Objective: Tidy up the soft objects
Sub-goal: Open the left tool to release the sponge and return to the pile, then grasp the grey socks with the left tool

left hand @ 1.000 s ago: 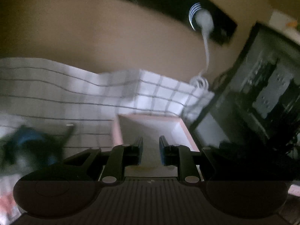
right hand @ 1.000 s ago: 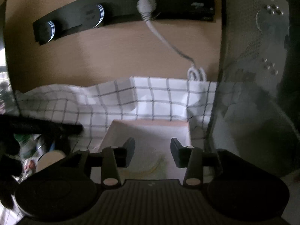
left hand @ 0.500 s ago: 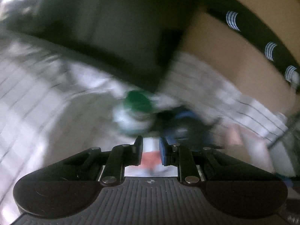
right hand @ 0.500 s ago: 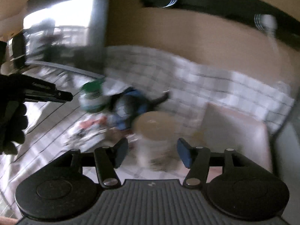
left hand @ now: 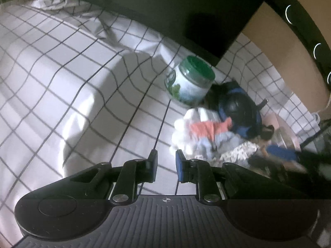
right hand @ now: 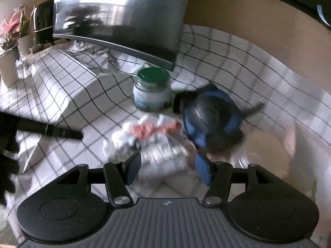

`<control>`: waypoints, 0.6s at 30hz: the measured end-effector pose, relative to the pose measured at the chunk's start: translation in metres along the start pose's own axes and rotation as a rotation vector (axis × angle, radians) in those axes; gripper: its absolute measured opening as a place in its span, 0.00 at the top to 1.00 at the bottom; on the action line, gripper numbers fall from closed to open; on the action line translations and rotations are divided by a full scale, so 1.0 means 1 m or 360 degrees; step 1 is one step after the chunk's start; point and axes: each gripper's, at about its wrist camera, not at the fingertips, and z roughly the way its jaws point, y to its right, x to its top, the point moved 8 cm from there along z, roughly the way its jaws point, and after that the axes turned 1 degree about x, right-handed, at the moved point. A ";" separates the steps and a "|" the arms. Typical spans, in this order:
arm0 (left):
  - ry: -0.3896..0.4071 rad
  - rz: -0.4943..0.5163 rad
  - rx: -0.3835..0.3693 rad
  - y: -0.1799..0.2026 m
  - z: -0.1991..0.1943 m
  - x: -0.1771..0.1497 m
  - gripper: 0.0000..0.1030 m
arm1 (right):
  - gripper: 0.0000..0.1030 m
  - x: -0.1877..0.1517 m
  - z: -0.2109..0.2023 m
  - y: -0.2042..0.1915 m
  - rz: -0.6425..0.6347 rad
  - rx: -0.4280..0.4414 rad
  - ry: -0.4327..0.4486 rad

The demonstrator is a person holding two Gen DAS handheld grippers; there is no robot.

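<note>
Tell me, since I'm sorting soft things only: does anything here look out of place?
Yes: a hard green-lidded jar stands upright against the heap of small clothes and the blue-black pouch on the checked cloth.

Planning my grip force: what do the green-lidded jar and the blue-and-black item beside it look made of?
Green-lidded jar: probably clear glass or hard plastic, glossy, with a smooth green lid. Blue-and-black item: seems soft fabric with a smoother black panel and straps; blur leaves it uncertain.

Jar and monitor behind clothes

Right tool, jaws apart, hangs over crumpled cloths beside jar.
</note>
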 end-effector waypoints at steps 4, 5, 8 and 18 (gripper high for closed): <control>0.0004 0.0018 -0.0002 -0.006 -0.013 -0.001 0.80 | 0.43 0.016 0.034 -0.008 -0.0020 -0.0010 -0.0042; 0.0011 0.0027 -0.0006 -0.007 -0.018 0.000 0.80 | 0.43 0.017 0.042 -0.008 -0.0001 -0.0015 -0.0068; 0.0038 0.0014 0.0002 -0.017 -0.028 0.003 0.80 | 0.43 0.008 0.057 -0.013 0.0109 0.0072 -0.0173; 0.0034 0.0004 0.0040 -0.020 -0.027 0.005 0.80 | 0.43 -0.016 0.038 -0.082 -0.0097 0.0381 -0.0188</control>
